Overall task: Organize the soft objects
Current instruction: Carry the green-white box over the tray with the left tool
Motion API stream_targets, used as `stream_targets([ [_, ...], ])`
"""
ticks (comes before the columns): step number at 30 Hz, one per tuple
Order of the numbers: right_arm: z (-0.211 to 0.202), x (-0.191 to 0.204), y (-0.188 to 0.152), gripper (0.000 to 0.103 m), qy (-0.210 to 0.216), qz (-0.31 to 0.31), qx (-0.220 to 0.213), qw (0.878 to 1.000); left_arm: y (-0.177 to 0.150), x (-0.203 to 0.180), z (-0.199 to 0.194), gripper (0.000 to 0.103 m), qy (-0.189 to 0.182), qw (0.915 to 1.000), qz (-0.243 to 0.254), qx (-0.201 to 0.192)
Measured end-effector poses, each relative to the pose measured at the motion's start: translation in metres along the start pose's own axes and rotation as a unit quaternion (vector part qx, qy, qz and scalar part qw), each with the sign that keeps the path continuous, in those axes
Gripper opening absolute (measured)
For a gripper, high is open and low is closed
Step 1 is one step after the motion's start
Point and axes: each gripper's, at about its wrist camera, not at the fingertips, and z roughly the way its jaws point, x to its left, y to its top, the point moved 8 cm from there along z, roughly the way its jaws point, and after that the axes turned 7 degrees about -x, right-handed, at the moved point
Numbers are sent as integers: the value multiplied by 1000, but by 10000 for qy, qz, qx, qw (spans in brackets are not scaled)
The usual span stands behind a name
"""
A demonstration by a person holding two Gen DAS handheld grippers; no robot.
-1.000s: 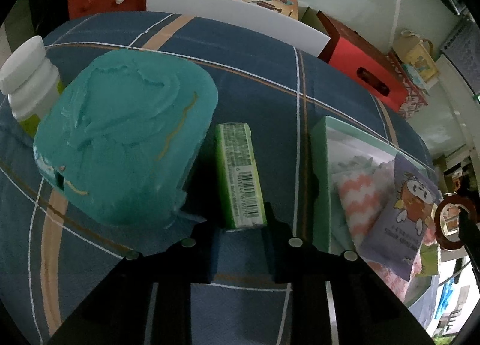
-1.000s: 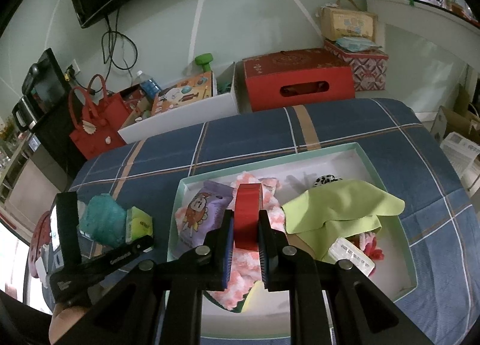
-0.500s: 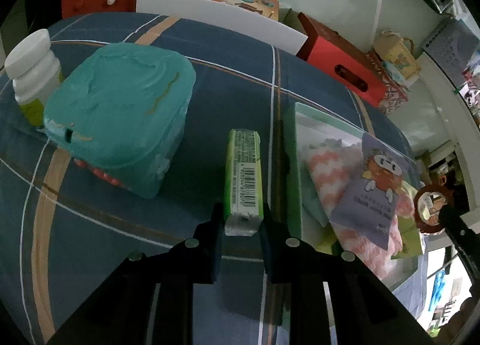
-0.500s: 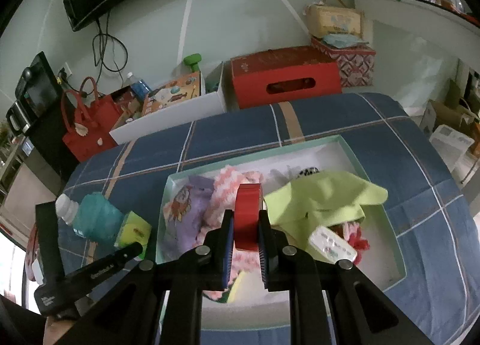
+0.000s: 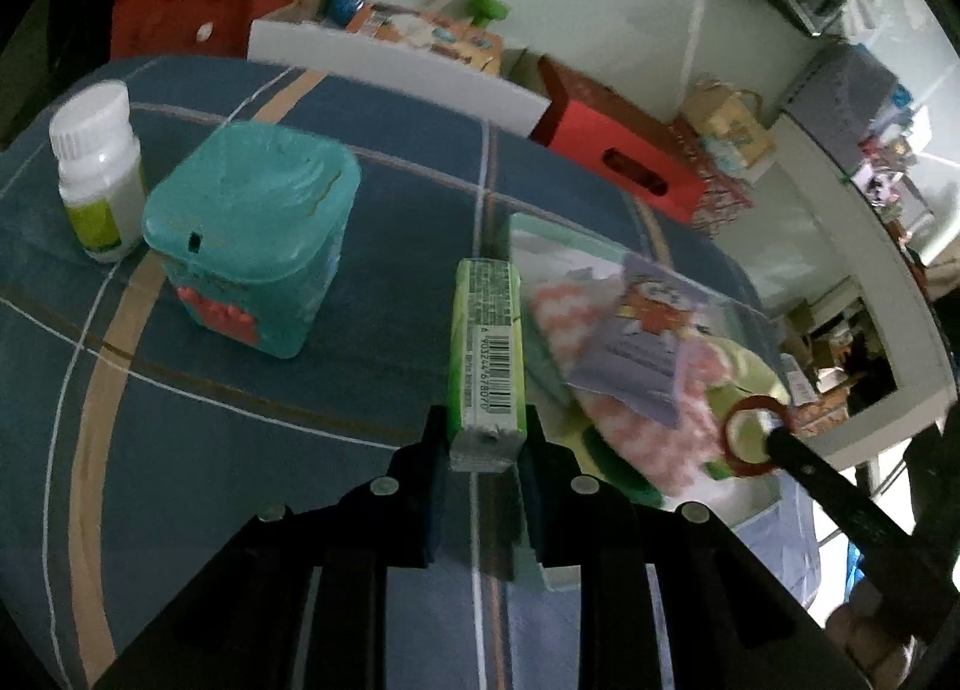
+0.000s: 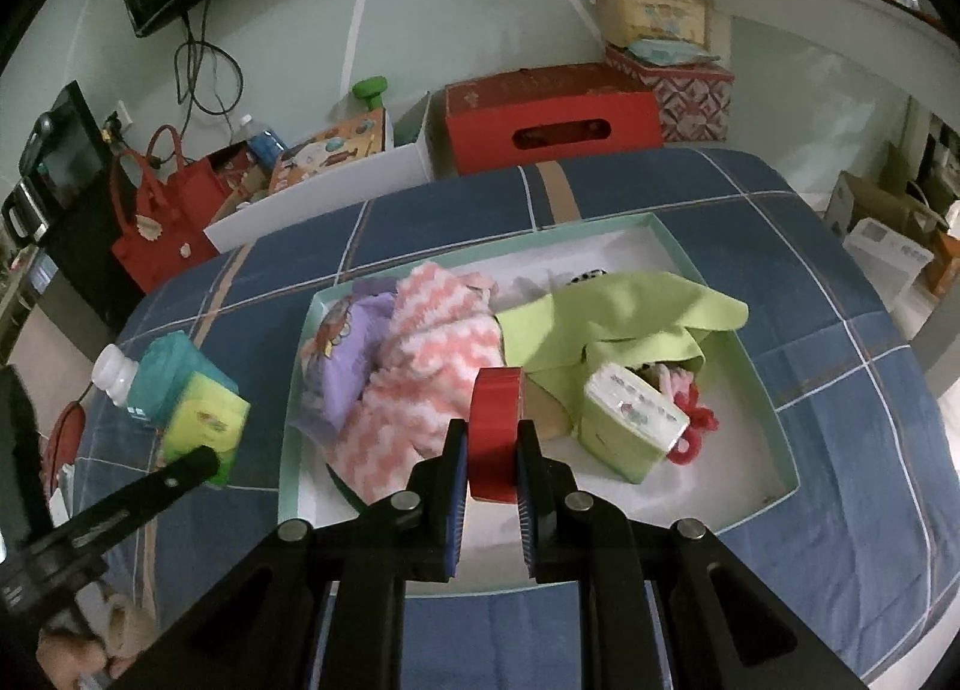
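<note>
Gripping the slim green tissue pack (image 5: 487, 354) lengthwise, the left gripper (image 5: 485, 453) sits just left of the mint-rimmed box (image 6: 729, 333), while the right gripper (image 6: 493, 471), clamped on red tape (image 6: 495, 426), hangs over it.

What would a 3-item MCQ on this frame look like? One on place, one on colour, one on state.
1. Where does the white bottle stand?
A. inside the tray
B. on the blue cloth beside the teal container
C. on the red box

2. What colour is the tape roll in the right gripper?
A. red
B. yellow
C. white

3. What is the state of the left gripper?
A. open, nothing in it
B. shut on the green pack
C. shut on the bottle

Answers:
1 B: the bottle sits on the blue cloth next to the teal container, outside the tray.
2 A: the roll clamped between the right jaws is red.
3 B: the jaws press both sides of the green pack, which shows its barcode.
</note>
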Motion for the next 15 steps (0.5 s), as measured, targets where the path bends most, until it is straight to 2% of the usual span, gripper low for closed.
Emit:
stream_targets([
  [10, 5, -2, -4, 16, -8, 8, 106, 9999, 8, -27, -26, 22, -240, 9978, 494, -359],
  [15, 15, -6, -11, 16, -65, 36, 297, 9995, 0, -47, -22, 22, -438, 9956, 805, -202],
])
